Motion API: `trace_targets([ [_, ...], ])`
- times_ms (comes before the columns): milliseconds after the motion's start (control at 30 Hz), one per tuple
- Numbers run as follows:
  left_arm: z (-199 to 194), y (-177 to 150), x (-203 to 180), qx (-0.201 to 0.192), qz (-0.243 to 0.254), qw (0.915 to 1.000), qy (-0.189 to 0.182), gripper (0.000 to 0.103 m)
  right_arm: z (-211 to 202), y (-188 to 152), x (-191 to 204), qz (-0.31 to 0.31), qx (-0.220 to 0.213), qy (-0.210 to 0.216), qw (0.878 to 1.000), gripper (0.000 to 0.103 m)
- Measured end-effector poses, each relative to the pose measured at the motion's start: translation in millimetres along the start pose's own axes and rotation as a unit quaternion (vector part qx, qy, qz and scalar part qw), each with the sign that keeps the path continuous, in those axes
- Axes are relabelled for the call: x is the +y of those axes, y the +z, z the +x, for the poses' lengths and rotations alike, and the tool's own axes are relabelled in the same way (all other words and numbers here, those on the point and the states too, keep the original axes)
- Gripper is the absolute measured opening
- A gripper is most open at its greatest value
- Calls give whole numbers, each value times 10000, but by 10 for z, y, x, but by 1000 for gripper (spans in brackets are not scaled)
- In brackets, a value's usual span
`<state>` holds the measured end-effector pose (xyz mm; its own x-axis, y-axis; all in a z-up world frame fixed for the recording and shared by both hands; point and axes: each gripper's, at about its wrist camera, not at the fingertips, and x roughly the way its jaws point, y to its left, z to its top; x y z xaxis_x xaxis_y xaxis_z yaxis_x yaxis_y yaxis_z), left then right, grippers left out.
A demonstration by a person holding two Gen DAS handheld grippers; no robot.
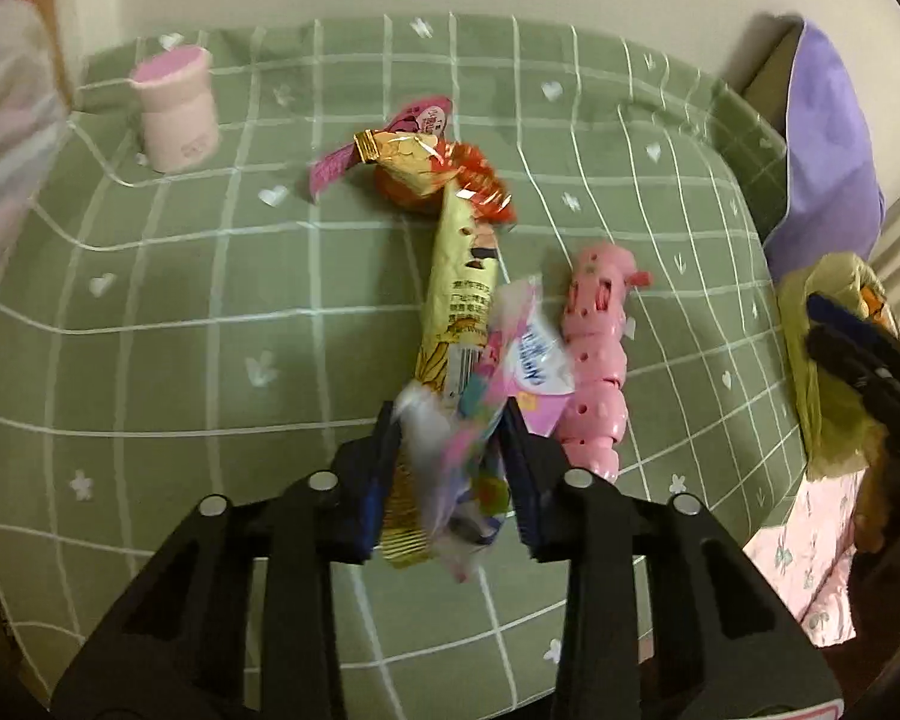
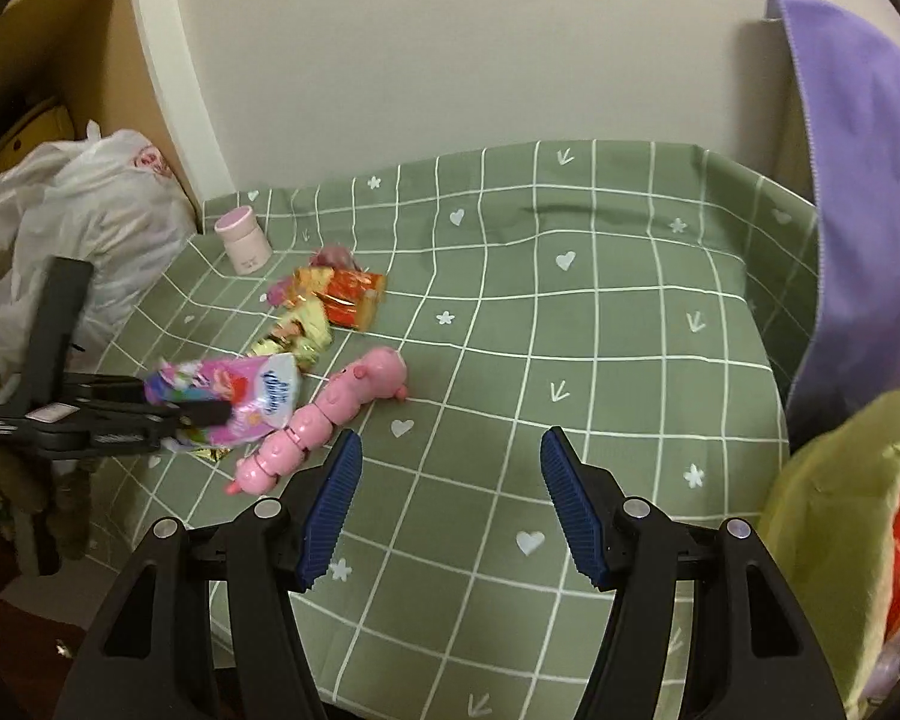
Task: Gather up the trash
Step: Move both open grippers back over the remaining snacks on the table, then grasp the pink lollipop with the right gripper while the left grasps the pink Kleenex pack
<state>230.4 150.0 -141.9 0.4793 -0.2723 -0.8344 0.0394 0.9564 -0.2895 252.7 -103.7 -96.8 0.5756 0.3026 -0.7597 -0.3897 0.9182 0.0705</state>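
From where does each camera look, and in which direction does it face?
Left wrist: sits on the left tool, looks down along it at the pink wrapper it grips; the right tool shows at the edge.
Right wrist: sits on the open right tool, facing the green tablecloth.
Shared: wrapper, pink toy, pink jar.

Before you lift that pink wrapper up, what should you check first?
1. Left gripper closed on the pink wrapper: ok.
2. Only one wrapper caught: cannot tell; the yellow wrapper lies right under it.
3. Pink toy clear of the gripper: ok, beside it.
4. Right gripper free: ok, open, holding nothing.
5. More trash left: not ok, the orange wrapper waits on the tablecloth.
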Motion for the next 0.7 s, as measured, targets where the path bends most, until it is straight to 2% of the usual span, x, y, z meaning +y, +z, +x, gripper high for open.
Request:
trace_targets([
  [100,-135,19,154,-219,-296,9993,-5,30,151,45,30,55,168,212,9996,59],
  [233,-279,27,320,-440,-429,9977,298,30,352,170,177,-61,255,463,9986,59],
  [300,-322,61,373,-517,-526,9968,310,30,439,299,304,-204,210,575,9979,59],
  [433,-466,150,470,-735,-636,9952,151,50,619,617,597,-588,3,617,9964,59],
  [567,-650,240,556,-1141,-685,9900,475,59,974,996,782,-549,-50,698,9960,59],
  [700,-703,266,715,-1268,-918,9851,714,60,1461,1329,873,-293,98,799,9963,59],
])
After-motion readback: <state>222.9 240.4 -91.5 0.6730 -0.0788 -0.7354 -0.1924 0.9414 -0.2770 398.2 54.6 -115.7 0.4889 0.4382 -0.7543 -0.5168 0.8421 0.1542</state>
